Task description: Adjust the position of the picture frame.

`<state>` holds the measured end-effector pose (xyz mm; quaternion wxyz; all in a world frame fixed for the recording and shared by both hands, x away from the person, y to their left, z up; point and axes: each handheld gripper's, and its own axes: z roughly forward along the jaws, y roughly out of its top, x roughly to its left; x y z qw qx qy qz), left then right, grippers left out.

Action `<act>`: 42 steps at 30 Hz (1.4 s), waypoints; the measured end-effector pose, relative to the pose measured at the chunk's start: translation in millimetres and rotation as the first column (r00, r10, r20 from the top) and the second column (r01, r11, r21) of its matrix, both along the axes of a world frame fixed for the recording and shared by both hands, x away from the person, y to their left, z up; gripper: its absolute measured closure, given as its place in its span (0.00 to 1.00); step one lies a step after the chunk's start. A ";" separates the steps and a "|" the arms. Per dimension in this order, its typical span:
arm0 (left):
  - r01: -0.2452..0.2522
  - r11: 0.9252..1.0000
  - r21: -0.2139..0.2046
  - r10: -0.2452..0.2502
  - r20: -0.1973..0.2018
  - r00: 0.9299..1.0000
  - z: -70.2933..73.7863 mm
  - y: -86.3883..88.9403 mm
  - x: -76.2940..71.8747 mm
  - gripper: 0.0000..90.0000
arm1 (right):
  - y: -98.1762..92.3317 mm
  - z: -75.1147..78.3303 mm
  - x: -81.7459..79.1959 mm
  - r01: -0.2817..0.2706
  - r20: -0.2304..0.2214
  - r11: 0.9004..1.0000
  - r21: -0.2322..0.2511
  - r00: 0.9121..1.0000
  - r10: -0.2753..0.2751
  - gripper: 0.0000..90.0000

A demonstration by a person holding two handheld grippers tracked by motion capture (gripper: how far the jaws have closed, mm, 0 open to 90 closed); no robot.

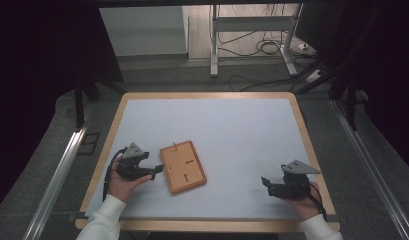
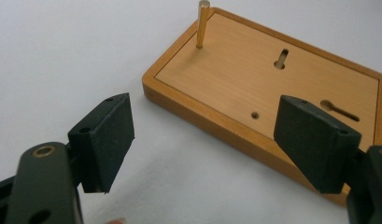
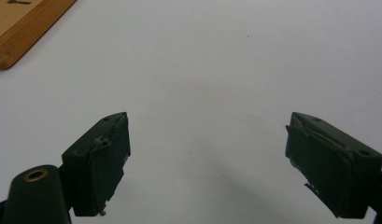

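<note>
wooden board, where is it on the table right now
In the high view the wooden board lies flat, left of the table's centre, just beside the open left tool.

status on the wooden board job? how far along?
Done: the wooden board lies flat on the white mat, one brass peg upright in a corner. In hand: nothing; the left gripper sits open at the board's edge, the right gripper open and apart. Left: the slots are unfilled.
</note>
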<state>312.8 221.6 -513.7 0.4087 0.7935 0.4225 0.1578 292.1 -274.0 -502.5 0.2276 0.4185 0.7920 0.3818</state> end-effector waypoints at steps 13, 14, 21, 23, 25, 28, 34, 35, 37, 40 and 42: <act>0.072 0.997 0.006 -0.072 0.012 0.997 8.3 -17.5 12.3 0.22 | -3.2 0.7 -3.2 0.008 0.010 1.000 -0.008 1.000 -0.008 0.16; 0.072 0.997 0.006 -0.072 0.012 0.997 8.3 -17.5 12.3 0.23 | -3.2 0.7 -3.2 0.008 0.010 1.000 -0.008 1.000 -0.008 0.16; 0.074 0.997 0.018 -0.075 0.018 0.997 10.7 -20.6 20.7 0.25 | -4.6 -1.4 -0.9 0.014 -0.001 1.000 -0.004 1.000 -0.014 0.16; 0.076 0.997 0.026 -0.076 0.017 0.997 10.6 -22.1 23.8 0.25 | -4.0 -1.0 -0.9 0.015 0.001 1.000 -0.005 1.000 -0.015 0.16; 0.079 0.996 0.033 -0.080 0.008 0.997 9.9 -23.4 29.4 0.26 | -4.3 -0.9 -0.4 0.019 0.002 1.000 -0.006 1.000 -0.019 0.16; 0.083 0.996 0.035 -0.083 0.006 0.997 9.4 -24.0 33.1 0.30 | -4.8 -1.7 0.0 0.020 -0.003 1.000 -0.005 1.000 -0.020 0.16; 0.086 0.996 0.036 -0.086 -0.011 0.996 7.3 -30.0 44.5 0.30 | -5.9 -2.3 0.2 0.028 -0.007 1.000 -0.010 1.000 -0.028 0.16; 0.089 0.995 0.041 -0.088 -0.015 0.996 6.9 -32.3 48.0 0.30 | -6.3 -2.3 0.3 0.030 -0.007 1.000 -0.009 1.000 -0.030 0.16; 0.087 0.995 0.038 -0.087 -0.017 0.996 6.8 -34.8 51.4 0.30 | -7.0 -2.6 0.6 0.034 -0.009 0.999 -0.010 0.999 -0.034 0.16; 0.091 0.995 0.042 -0.090 -0.019 0.996 6.6 -38.7 56.4 0.32 | -6.6 -3.2 0.8 0.028 -0.010 1.000 -0.008 1.000 -0.028 0.16; 0.097 0.994 0.046 -0.096 -0.017 0.995 6.5 -39.5 58.3 0.35 | -5.9 -3.0 0.5 0.019 -0.008 1.000 -0.009 1.000 -0.019 0.16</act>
